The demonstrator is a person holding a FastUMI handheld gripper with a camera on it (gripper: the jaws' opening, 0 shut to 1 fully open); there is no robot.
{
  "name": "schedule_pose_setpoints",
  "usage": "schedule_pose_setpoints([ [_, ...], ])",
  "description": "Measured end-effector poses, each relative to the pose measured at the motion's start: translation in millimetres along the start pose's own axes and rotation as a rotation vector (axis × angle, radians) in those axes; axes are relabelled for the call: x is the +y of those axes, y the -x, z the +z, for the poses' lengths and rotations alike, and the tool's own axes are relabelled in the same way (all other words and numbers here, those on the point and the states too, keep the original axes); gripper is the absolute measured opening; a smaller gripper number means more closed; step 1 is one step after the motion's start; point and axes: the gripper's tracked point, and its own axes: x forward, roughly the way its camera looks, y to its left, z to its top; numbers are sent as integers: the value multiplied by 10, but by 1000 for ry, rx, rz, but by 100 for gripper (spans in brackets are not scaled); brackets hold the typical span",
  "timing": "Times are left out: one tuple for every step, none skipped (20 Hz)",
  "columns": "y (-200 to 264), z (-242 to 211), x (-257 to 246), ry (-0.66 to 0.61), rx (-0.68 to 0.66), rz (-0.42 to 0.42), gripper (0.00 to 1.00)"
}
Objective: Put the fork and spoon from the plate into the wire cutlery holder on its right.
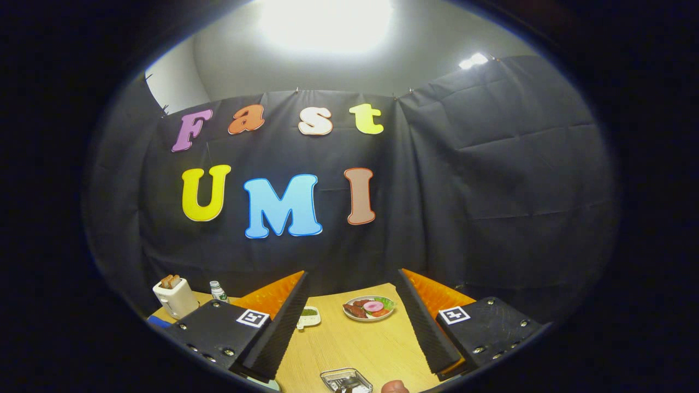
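The jaws point(349, 327) stood spread wide with nothing between them, above bare desk point(355, 344). A plate of food point(369, 308) lay beyond them toward the far edge, a toaster point(175, 296) far left. The wire cutlery holder point(345, 380) sat near, between the fingers.

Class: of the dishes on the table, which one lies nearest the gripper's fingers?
The clear glass tray, between the open gripper fingers; the food plate and small white dish sit beyond.

Bare table point(355, 344) between parted claw point(349, 327) fingers
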Motion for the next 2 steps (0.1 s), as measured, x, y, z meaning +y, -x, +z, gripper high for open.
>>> schedule_pose_setpoints([
  [-18, 23, 1, -7, -5, -1, 97],
  [-29, 19, -11, -10, -10, -3, 97],
])
